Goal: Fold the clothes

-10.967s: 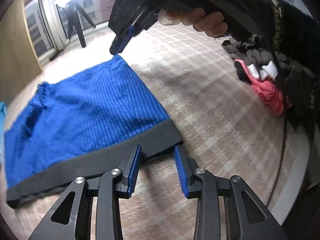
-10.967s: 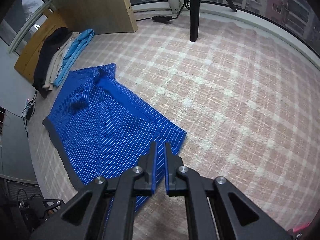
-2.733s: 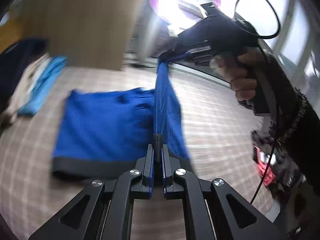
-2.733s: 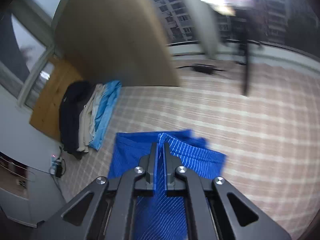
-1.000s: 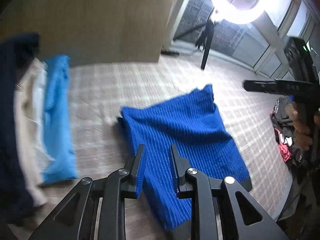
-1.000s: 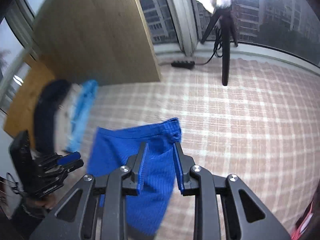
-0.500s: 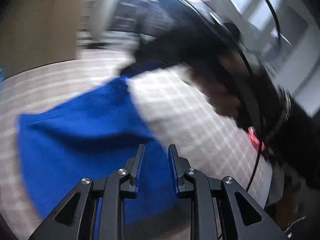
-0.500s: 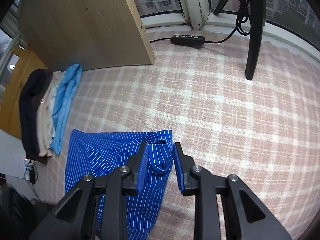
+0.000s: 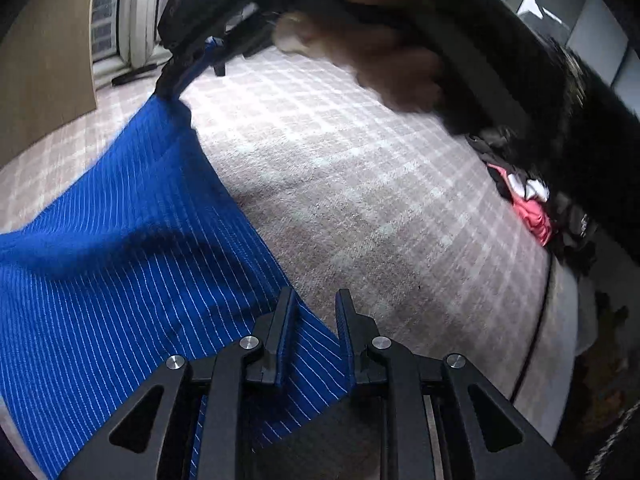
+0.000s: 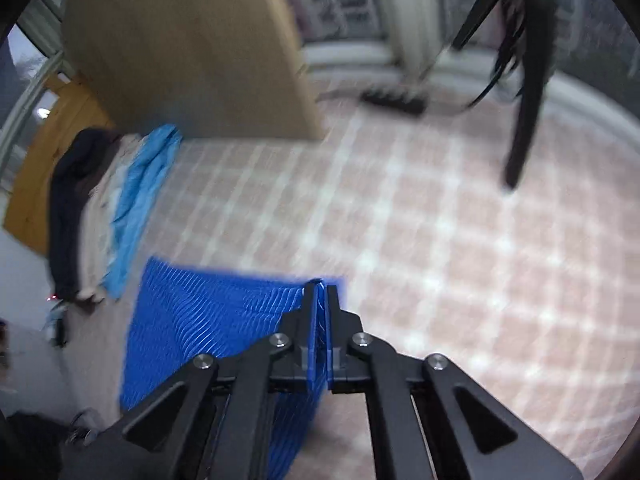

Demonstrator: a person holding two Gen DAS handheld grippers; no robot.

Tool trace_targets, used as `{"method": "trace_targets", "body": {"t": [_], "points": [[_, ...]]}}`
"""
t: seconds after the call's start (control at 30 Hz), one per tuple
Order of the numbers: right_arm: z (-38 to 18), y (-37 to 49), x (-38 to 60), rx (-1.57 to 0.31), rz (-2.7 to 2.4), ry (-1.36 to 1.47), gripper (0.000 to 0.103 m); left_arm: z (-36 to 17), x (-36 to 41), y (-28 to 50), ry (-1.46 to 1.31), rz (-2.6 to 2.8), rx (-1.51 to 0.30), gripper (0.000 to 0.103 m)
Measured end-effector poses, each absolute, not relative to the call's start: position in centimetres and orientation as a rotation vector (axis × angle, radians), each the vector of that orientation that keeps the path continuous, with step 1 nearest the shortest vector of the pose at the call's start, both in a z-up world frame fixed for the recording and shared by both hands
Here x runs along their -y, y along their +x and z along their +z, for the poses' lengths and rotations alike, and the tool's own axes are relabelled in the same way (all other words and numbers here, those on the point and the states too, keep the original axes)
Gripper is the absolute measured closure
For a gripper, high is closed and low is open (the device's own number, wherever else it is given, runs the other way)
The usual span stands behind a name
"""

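now right gripper (image 10: pixel 320 292) pinches the blue garment's (image 10: pixel 208 312) corner.

A pink-and-white checked carpet (image 10: pixel 460 240) covers the floor. A light wooden panel (image 10: pixel 180 40) stands upright on it. A black power strip (image 10: pixel 394 101) lies near a black tripod leg (image 10: pixel 526 112).

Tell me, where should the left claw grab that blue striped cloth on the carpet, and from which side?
Probably the near corner of the blue striped garment, coming down from above. That corner lies between the fingers of the left gripper, which have not pinched it. The right gripper has just closed on the far corner along the same edge, so pinching the near corner would let both lift that edge together.
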State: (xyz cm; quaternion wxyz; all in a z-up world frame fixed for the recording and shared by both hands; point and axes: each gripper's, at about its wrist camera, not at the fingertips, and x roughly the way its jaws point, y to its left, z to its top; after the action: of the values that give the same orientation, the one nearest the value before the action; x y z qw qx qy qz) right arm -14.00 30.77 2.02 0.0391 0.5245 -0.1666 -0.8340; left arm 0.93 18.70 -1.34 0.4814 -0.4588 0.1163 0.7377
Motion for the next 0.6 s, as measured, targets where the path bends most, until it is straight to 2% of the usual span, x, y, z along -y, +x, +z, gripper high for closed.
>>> {"method": "trace_targets", "body": {"t": [0.17,0.2,0.23,0.3,0.47,0.57,0.6], "points": [[2.0,-14.9,-32.0,0.647,-2.498,1.532,0.099,-1.3,-17.9,0.2,-1.143,1.784,-0.236,0.084],[2.1,-14.6,-31.9,0.649,-2.514,1.536,0.095,-1.3,-17.9,0.1,-1.146,1.783,-0.231,0.084],[2.2,-14.2,-31.9,0.655,-2.530,1.538,0.080,-1.3,-17.8,0.0,-1.154,1.784,-0.224,0.084],[2.1,-13.0,-32.6,0.734,-2.552,1.513,0.062,-0.9,-17.6,-0.2,-1.179,1.794,-0.203,0.084],[1.2,-9.8,-33.7,0.886,-2.519,1.494,0.062,3.3,-12.2,-2.2,-1.153,1.981,-0.062,0.082],[0.4,-8.8,-33.3,0.895,-2.497,1.512,0.062,4.7,-6.7,-5.7,-1.176,2.216,0.045,0.072],[0.1,-8.7,-33.1,0.904,-2.486,1.515,0.062,4.9,-5.0,-7.0,-1.197,2.281,0.080,0.062]]}}
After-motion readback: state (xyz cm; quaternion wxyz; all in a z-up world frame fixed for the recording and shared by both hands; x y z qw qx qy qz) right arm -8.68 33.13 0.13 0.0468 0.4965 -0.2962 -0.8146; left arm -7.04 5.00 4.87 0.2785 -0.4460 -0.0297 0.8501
